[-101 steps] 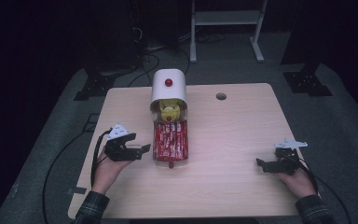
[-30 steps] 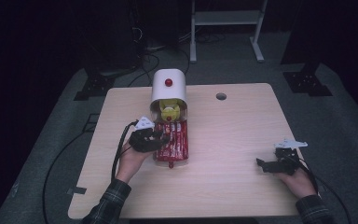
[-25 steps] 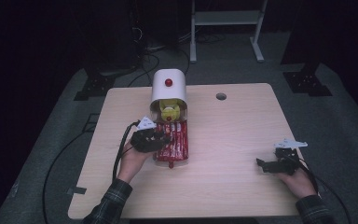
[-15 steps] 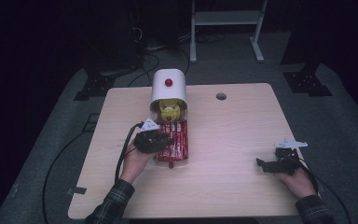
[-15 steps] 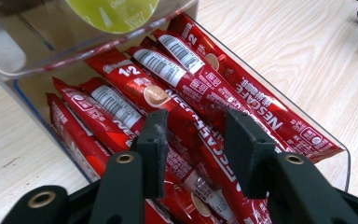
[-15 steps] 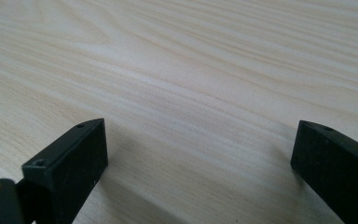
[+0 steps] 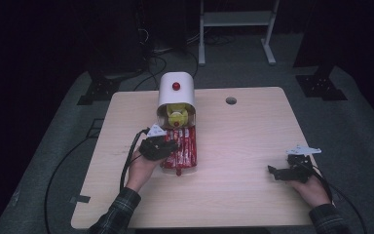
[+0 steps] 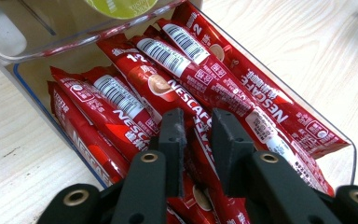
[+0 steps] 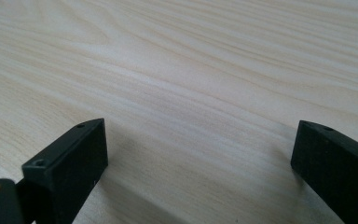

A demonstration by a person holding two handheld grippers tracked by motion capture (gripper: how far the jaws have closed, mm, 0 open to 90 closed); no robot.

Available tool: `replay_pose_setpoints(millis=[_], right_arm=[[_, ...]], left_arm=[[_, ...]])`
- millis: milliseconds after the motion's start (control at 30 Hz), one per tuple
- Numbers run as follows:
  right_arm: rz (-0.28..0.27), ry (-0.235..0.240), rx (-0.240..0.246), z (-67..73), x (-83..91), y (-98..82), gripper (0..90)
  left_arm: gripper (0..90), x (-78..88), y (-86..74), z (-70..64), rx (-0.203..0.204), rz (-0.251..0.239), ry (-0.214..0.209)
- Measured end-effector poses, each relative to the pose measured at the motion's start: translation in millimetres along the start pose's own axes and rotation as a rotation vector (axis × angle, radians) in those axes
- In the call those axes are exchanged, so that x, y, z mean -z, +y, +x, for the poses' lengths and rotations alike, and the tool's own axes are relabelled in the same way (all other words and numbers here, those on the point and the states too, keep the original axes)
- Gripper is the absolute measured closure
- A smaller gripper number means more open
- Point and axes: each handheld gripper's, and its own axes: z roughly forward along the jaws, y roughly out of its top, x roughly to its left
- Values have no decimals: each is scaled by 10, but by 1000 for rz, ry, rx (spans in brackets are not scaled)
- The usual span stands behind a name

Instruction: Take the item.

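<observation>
Counter (image 7: 233,146): light wood. White dispenser (image 7: 176,90) with a red knob sits at the far edge, left of centre, a yellow-green pod (image 7: 177,116) in its mouth. Clear tray (image 8: 349,154) runs from the dispenser toward the near edge, full of red coffee sticks (image 8: 242,88).

Left gripper (image 7: 168,145): at the tray's left side, over the sticks. 3.4 s ago it sat on bare counter further toward the left edge, clear of the tray; by one second ago it had reached the tray, little shift since. In the left gripper view its jaws are down in the pile, nearly together, with one coffee stick (image 8: 199,122) running up between them. Jaws have just been closing on it; the pads look to be pressing its sides.

Right gripper (image 7: 277,171): near the counter's near right corner, same place as in every earlier frame. Right gripper view shows the jaws wide apart with only bare wood between them.

Tray, dispenser and pod: no visible change from the earlier frames.
</observation>
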Motion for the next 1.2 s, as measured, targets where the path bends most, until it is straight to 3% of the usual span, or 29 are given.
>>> replay_pose_setpoints(millis=[400, 1200], right_arm=[[0, 0, 0, 0, 0, 0, 29], [0, 0, 0, 0, 0, 0, 29]], left_arm=[[851, 29, 6, 10, -1, -13, 6], [873, 187, 24, -1, 14, -41, -28]])
